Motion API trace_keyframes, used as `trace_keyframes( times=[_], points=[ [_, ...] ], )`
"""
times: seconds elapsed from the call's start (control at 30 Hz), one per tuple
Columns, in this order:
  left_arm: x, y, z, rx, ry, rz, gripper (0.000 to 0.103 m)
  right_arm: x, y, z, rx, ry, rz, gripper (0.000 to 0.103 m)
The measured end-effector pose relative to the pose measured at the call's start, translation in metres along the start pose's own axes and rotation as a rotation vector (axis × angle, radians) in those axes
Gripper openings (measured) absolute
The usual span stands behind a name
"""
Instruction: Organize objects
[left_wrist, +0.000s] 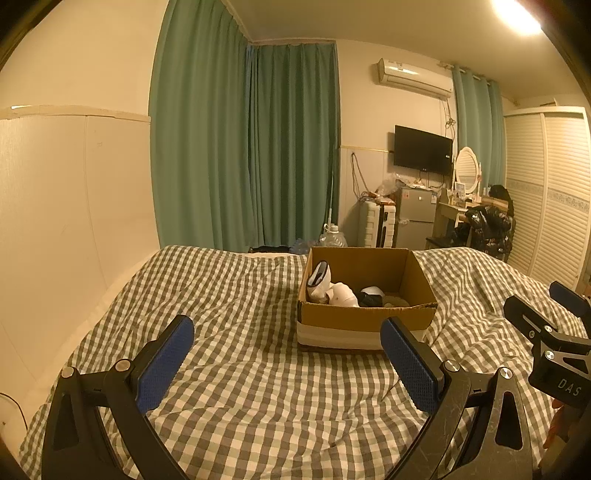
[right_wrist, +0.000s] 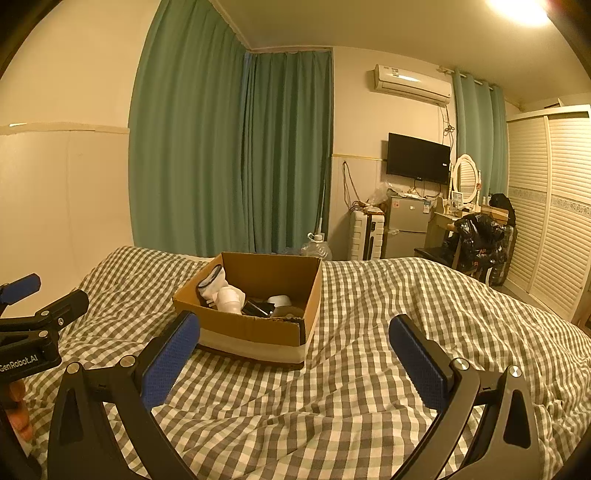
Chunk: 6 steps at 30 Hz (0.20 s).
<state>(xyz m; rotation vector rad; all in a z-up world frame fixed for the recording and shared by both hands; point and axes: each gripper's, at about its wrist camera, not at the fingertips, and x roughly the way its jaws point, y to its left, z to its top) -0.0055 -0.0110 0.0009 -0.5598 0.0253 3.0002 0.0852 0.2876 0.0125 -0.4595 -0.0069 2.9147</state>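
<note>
An open cardboard box (left_wrist: 365, 319) sits on a bed with a grey and white checked cover (left_wrist: 240, 369). It holds rolled white socks (left_wrist: 341, 293) and dark items (left_wrist: 371, 297). In the right wrist view the box (right_wrist: 255, 328) is ahead and a little left, with the white socks (right_wrist: 229, 297) inside. My left gripper (left_wrist: 290, 332) is open and empty, just short of the box. My right gripper (right_wrist: 295, 328) is open and empty, near the box's right corner. Each gripper shows at the edge of the other's view.
Green curtains (left_wrist: 251, 147) hang behind the bed. A water jug (left_wrist: 332, 238) stands on the floor past it. A small fridge (left_wrist: 415, 216), a dressing table with a mirror (left_wrist: 467, 168) and a louvred wardrobe (left_wrist: 546, 199) stand at the right.
</note>
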Motion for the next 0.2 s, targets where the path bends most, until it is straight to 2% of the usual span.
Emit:
trace_keyframes(
  times=[0.2],
  points=[
    [0.0014, 0.0002, -0.0006, 0.005, 0.001, 0.01, 0.103, 0.0003, 0.0008, 0.0, -0.002, 0.0, 0.0, 0.103]
  ],
)
